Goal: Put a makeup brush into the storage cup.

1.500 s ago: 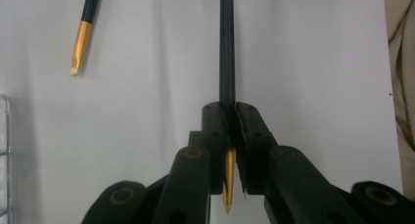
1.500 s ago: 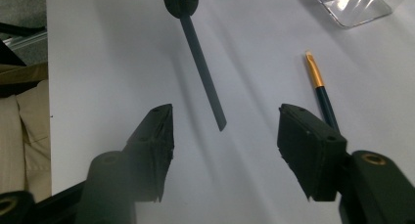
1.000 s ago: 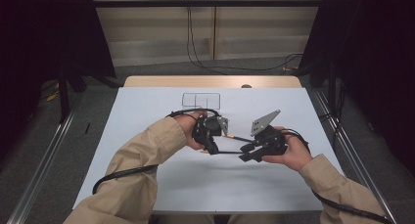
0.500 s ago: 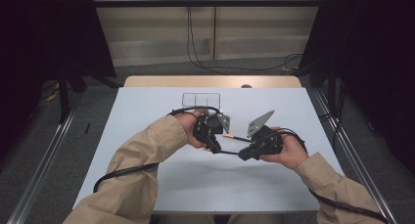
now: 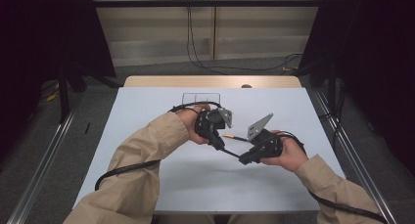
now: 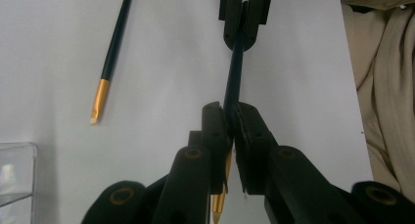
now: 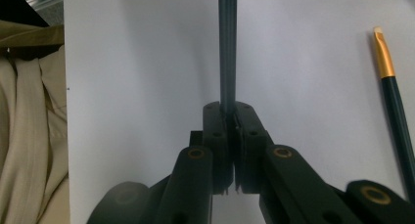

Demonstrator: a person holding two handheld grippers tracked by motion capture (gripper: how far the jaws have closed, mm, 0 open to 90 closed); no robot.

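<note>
Above the white table (image 5: 161, 185), near its middle, both grippers clamp one thin dark brush (image 6: 234, 82): the left gripper (image 6: 232, 131) pinches it near the gold band, and the right gripper (image 7: 230, 114), whose jaws have just been closing, bites the handle's far end. It looks light, stiff and slick, so the bare handle suits gripping best. Beyond it, a second brush (image 6: 110, 55) lies flat, then a clear tray (image 5: 200, 98), a dim room behind.

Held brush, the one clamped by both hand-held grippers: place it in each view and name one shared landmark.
High view: the held brush spans centre, from the left hand-held gripper to the right hand-held gripper.
Left gripper view: centre, running up from the jaws.
Right gripper view: centre, straight up to the top edge.
Shared landmark: the loose brush with a gold ferrule, lying beside it.
</note>
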